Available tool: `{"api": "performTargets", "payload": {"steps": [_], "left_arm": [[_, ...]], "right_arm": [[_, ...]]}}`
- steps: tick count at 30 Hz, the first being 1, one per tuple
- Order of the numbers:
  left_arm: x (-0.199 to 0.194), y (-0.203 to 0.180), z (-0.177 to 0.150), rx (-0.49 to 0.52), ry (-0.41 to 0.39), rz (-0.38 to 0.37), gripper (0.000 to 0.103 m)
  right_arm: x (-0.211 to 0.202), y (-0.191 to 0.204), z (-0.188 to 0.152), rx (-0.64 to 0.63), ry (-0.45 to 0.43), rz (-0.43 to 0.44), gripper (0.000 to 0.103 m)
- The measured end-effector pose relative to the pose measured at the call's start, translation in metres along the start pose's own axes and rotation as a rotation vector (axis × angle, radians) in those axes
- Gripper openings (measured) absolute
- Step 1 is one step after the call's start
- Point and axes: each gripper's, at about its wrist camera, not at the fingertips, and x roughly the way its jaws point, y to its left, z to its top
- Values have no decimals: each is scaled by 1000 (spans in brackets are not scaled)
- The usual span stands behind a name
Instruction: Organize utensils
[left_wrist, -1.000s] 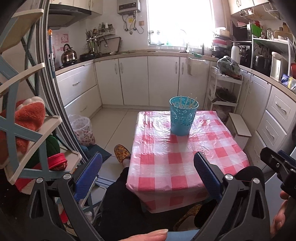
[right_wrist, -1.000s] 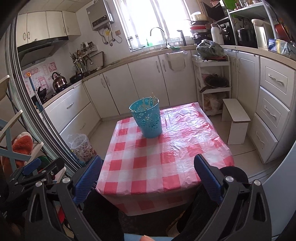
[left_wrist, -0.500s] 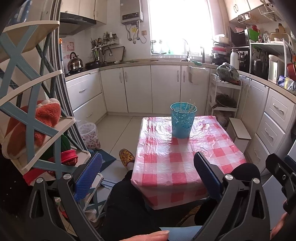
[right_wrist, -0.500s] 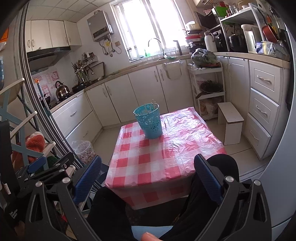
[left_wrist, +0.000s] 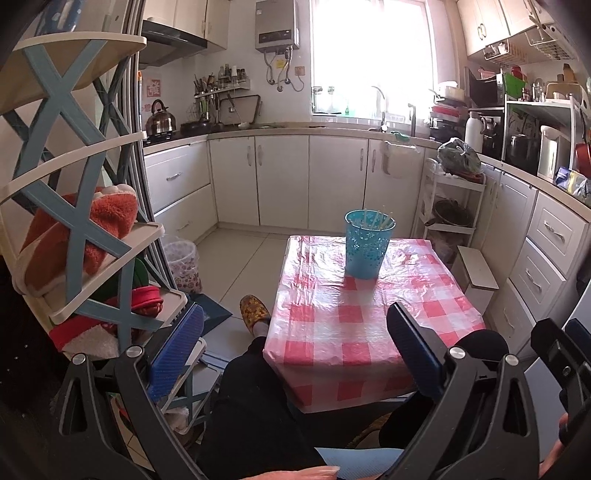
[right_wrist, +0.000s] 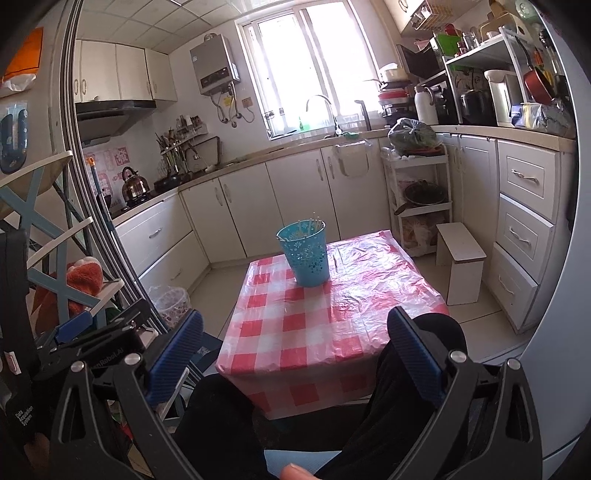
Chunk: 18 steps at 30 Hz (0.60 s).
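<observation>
Utensils (left_wrist: 373, 218) stand upright, tips up, in blue cup (left_wrist: 365, 251); both grippers gape empty.

Right gripper (right_wrist: 295, 350) jaws wide apart, empty, well short of checked table (right_wrist: 280, 332); blue holder (right_wrist: 304, 254) upright with utensils (right_wrist: 308, 226).

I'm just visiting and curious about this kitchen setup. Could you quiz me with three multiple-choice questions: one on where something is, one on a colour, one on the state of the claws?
1. Where does the cup stand?
A. floor
B. table
C. counter

2. What colour is the cup?
A. blue
B. yellow
C. black

3. How are both claws?
A. shut on a spoon
B. open, empty
C. shut on the cup

Answers:
1 B, it stands on the checked table.
2 A, its wall is blue.
3 B, the left claw and right claw have fingers spread with nothing between.
</observation>
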Motion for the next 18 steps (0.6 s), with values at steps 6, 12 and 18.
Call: {"api": "performTargets", "payload": {"steps": [6,12,18], "left_arm": [[-4,1,-1,-2,-8,-4,95],[-7,1,-1,-7,-13,-6,95],[-9,0,-1,-9,-15,-6,95]], "right_arm": [[-6,4,-1,-16,-19,6,96],[-11,7,-2,-28,-36,8,96],[-13,9,-2,-33,-43,9,96]]}}
